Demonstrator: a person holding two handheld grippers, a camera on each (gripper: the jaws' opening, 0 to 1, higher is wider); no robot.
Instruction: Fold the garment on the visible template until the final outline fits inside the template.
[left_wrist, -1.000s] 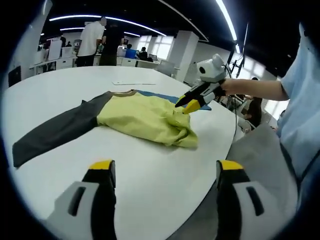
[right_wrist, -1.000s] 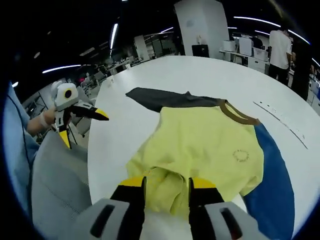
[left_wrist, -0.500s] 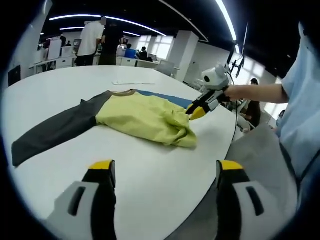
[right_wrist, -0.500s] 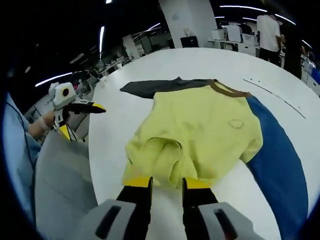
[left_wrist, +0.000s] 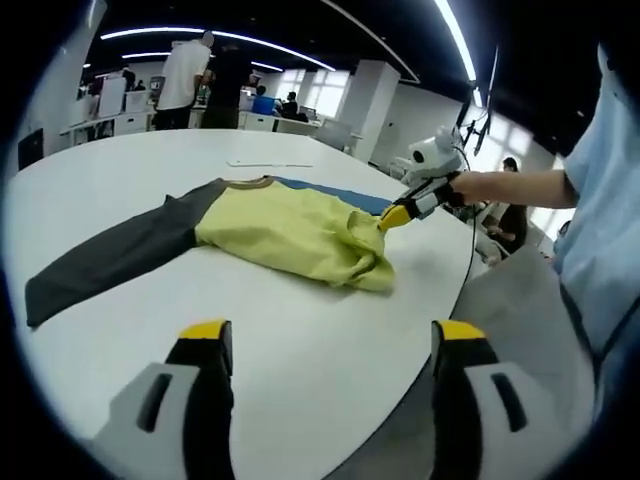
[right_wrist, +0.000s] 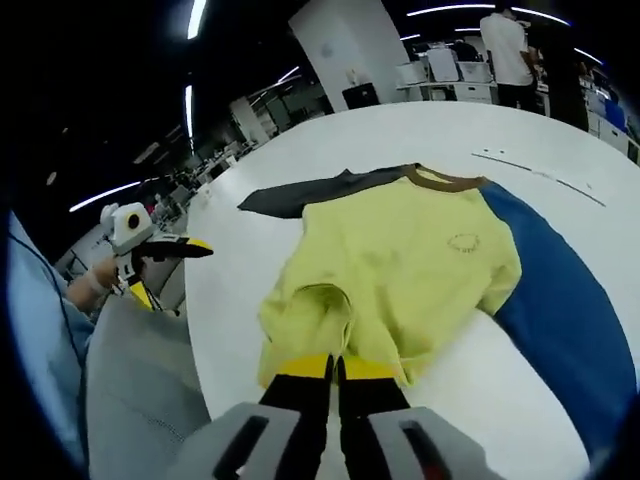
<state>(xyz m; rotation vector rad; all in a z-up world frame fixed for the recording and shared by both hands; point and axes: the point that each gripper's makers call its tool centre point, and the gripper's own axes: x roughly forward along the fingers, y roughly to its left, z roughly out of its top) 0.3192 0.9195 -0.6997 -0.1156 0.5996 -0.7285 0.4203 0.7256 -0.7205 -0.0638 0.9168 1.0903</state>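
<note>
Right gripper: jaws drawn together on the bunched hem of the garment, seen at 6 o'clock in the right gripper view; in the left gripper view the same gripper enters at 2 o'clock, yellow tips touching the crumpled fold. Left gripper: jaws wide apart, holding nothing, hovering over the near table edge at 6 o'clock of its own view; it appears at 9 o'clock in the right gripper view, off the table rim beside a sleeve. Garment: yellow body with brown collar, dark grey sleeve stretched toward 9 o'clock in the left gripper view, blue sleeve running toward 4 o'clock in the right gripper view; lies flat on the white table except the gathered hem. Template outline: cannot tell. Open room: broad bare tabletop between the left gripper and the garment's near edge, and beyond the collar toward 12 o'clock. Thin strip lies on the table past the blue sleeve. Background: people standing among desks.
</note>
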